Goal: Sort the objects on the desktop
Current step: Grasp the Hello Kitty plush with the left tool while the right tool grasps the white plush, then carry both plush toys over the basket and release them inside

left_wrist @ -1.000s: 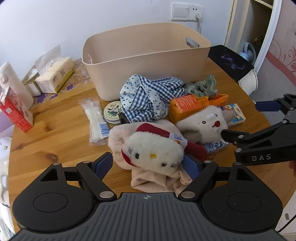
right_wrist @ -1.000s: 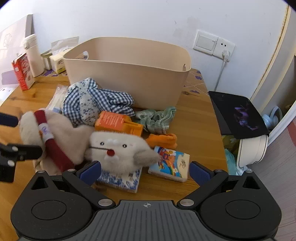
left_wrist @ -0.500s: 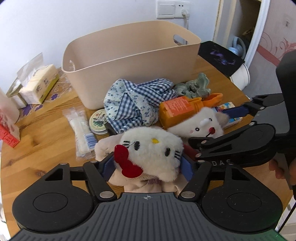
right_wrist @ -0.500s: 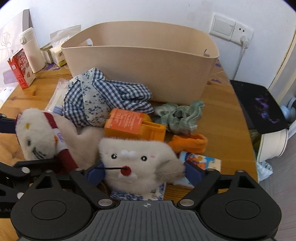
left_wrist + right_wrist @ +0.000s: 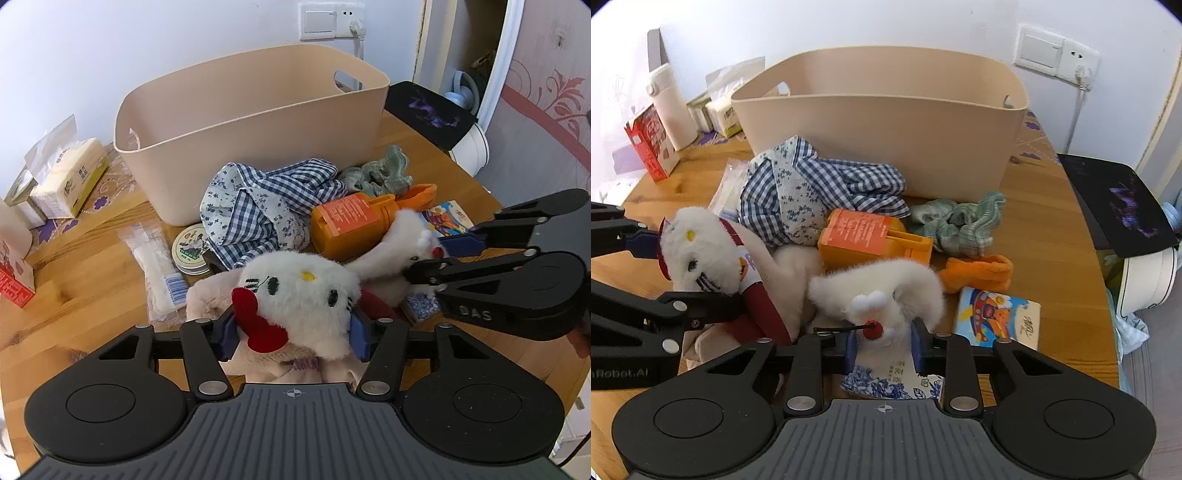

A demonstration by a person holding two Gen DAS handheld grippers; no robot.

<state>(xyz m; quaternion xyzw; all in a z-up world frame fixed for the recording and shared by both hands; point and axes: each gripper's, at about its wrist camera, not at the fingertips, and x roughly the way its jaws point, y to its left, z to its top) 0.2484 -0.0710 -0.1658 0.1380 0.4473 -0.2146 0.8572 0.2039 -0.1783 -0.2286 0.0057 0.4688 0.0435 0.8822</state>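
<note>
Left gripper (image 5: 293, 334) is closing on the white cat plush (image 5: 299, 291), pads pressing its head. Right gripper (image 5: 882, 345) is closing on the red-nosed plush (image 5: 886, 295), both in front of the beige tub (image 5: 879, 144).

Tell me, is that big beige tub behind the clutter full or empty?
Empty as far as visible: the beige tub shows only bare inner walls in the left wrist view, though its bottom is hidden.

Fluffy plush cat (image 5: 299, 291); smooth matt plastic bin (image 5: 258, 122); wood table (image 5: 74, 280).
</note>
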